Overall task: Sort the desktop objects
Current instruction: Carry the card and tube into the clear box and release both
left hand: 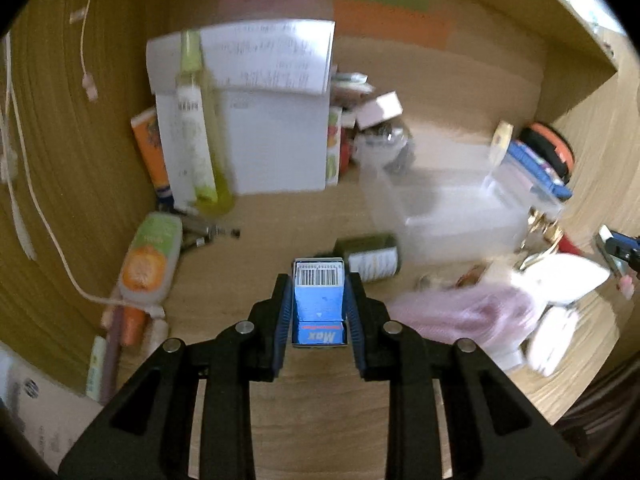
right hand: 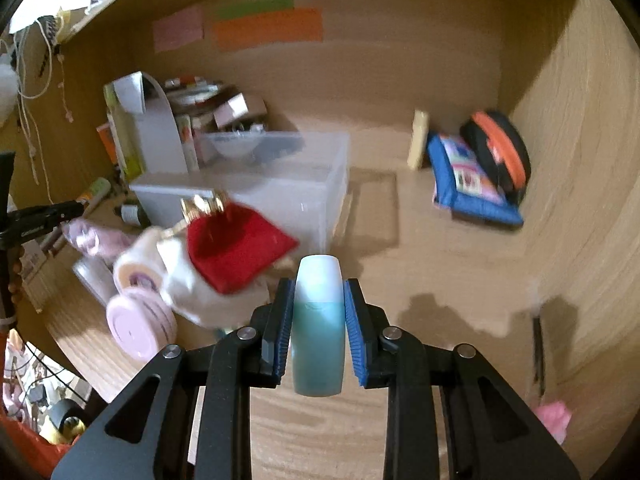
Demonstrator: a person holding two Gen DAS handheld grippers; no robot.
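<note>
My left gripper (left hand: 319, 280) is shut on a small blue box (left hand: 319, 302) with a barcode and "Max" printed on it, held above the wooden desk. In the right wrist view my right gripper (right hand: 319, 285) is shut on a small bottle (right hand: 318, 324) with a teal body and a white cap. A clear plastic bin (left hand: 440, 204) stands ahead of the left gripper, and the same clear plastic bin (right hand: 280, 188) shows ahead and left of the right gripper. The other gripper's dark tip (right hand: 60, 212) enters at the left edge of the right wrist view.
A white notepad (left hand: 276, 128), tall green bottle (left hand: 196, 120) and orange tubes (left hand: 150, 152) stand at the back left. A dark green bottle (left hand: 370, 258) lies ahead. Red pouch (right hand: 236, 250), pink round tins (right hand: 136, 328) and pink cloth (left hand: 472, 312) crowd the middle. A blue book (right hand: 468, 178) and black-orange case (right hand: 500, 152) sit back right.
</note>
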